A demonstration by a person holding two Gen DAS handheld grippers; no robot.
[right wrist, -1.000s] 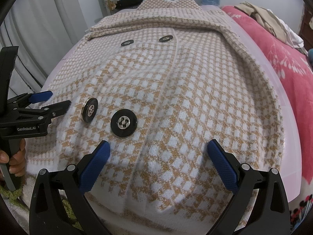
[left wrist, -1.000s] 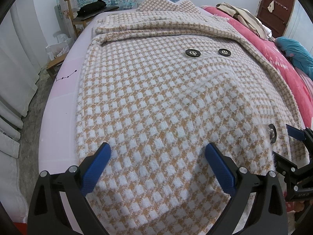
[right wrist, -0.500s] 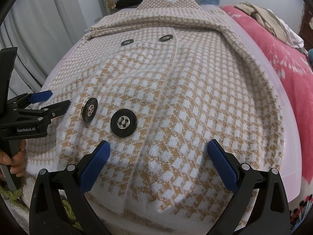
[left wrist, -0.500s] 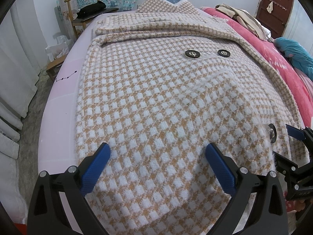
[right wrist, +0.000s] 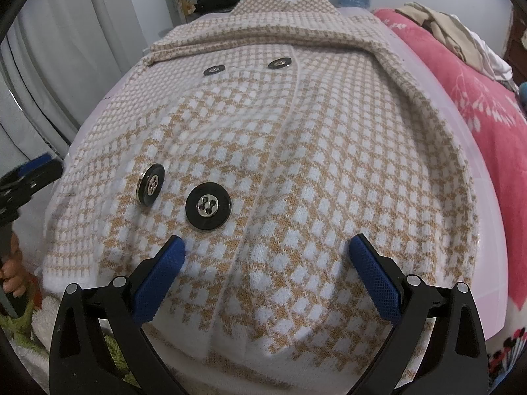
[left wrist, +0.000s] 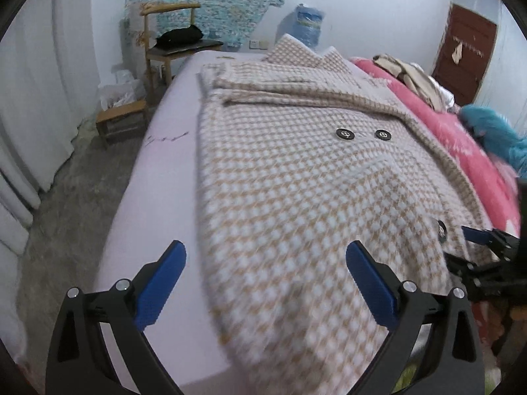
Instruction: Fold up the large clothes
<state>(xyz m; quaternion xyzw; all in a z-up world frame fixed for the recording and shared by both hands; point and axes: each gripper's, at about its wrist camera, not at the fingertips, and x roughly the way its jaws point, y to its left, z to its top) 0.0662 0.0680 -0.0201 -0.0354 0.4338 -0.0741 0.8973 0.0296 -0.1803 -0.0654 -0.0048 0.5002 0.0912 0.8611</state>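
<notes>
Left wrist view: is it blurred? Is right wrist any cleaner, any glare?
Left wrist view: motion blur smears the near hem of the checked coat, while the far buttons stay fairly crisp; strong fisheye bowing. Right wrist view: sharp on the large black button, small glints on its metal centre; only the left hand-held gripper at the frame edge is blurred. Lighting is soft and even in both.

White walls, wooden chair (left wrist: 171,39), brown door (left wrist: 464,56)
</notes>
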